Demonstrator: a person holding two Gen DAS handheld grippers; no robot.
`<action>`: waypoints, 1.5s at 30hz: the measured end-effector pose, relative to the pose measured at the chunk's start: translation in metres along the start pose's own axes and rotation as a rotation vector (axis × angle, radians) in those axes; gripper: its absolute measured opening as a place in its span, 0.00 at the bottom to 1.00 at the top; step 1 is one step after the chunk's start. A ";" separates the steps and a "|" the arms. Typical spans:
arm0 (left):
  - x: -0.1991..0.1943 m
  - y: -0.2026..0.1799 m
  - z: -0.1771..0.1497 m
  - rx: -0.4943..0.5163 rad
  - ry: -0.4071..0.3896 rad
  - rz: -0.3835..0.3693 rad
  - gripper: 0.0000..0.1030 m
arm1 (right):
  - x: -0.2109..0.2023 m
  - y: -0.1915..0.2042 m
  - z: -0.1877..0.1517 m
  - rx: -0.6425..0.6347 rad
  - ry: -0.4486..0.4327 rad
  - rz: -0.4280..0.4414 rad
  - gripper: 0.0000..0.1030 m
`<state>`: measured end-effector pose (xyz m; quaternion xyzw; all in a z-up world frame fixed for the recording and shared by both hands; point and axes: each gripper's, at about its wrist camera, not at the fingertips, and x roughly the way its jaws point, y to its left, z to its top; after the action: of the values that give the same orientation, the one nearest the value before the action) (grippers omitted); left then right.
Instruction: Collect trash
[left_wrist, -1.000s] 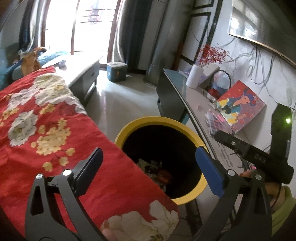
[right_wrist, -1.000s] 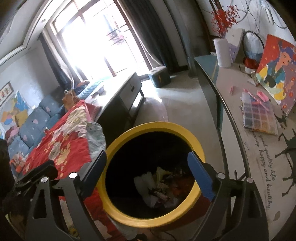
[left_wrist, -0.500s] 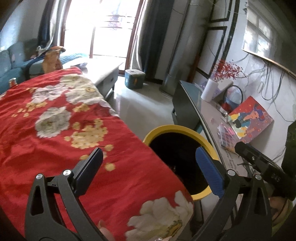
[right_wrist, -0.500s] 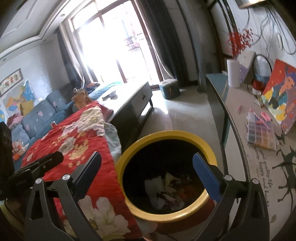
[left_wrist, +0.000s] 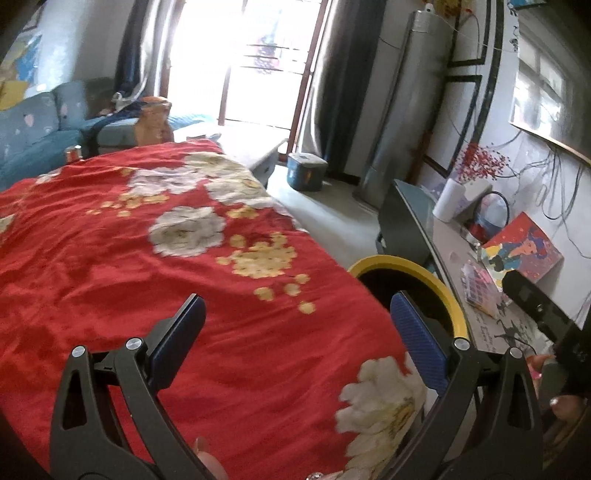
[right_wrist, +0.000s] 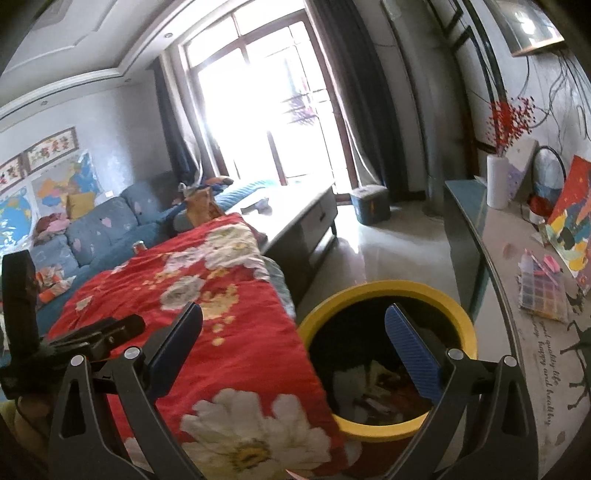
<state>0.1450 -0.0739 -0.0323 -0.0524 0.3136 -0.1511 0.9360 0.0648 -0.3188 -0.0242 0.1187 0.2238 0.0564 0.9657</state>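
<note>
Right wrist view: a sunlit living room, seen past two spread gripper fingers.
Room: a bright balcony door (right_wrist: 280, 110) with dark curtains stands at the far end; a blue sofa (right_wrist: 96, 236) runs along the left wall under maps.
Red floral quilt (right_wrist: 192, 314): it covers the surface at left and fills most of the left wrist view (left_wrist: 147, 277); its white-flower corner hangs just beside the bin.
Side table (right_wrist: 517, 350): a long glass-topped table runs down the right, bearing a white vase of red sprigs (right_wrist: 496, 181), a colourful painting (right_wrist: 569, 225) and a tray of small coloured squares (right_wrist: 543, 295).
Trash bin (right_wrist: 388, 291): a round bin with a yellow rim and dark inside stands on the floor between the quilt and the table; in the left wrist view only part of its rim (left_wrist: 413, 266) shows past the quilt's edge.
Trash (right_wrist: 373, 387): crumpled paper and wrappers lie in the bottom of the bin; single pieces are too small to tell apart.
Right gripper (right_wrist: 295, 328): jaws spread wide with nothing between them, after opening a little further in the past second; it hangs above the bin's near side.
Left gripper (left_wrist: 295, 317): jaws spread wide and empty, held over the quilt.
Blue box (right_wrist: 369, 205): it sits on the floor near the balcony door.
</note>
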 end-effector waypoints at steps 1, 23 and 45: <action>-0.003 0.004 -0.001 -0.002 -0.005 0.005 0.89 | -0.001 0.005 -0.001 -0.008 -0.007 0.002 0.94; -0.088 0.033 -0.039 0.020 -0.247 0.150 0.89 | -0.040 0.078 -0.039 -0.142 -0.277 -0.005 0.94; -0.089 0.038 -0.050 0.003 -0.263 0.164 0.89 | -0.035 0.079 -0.053 -0.155 -0.304 -0.022 0.94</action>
<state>0.0568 -0.0100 -0.0284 -0.0444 0.1915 -0.0664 0.9782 0.0058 -0.2372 -0.0353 0.0484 0.0714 0.0446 0.9953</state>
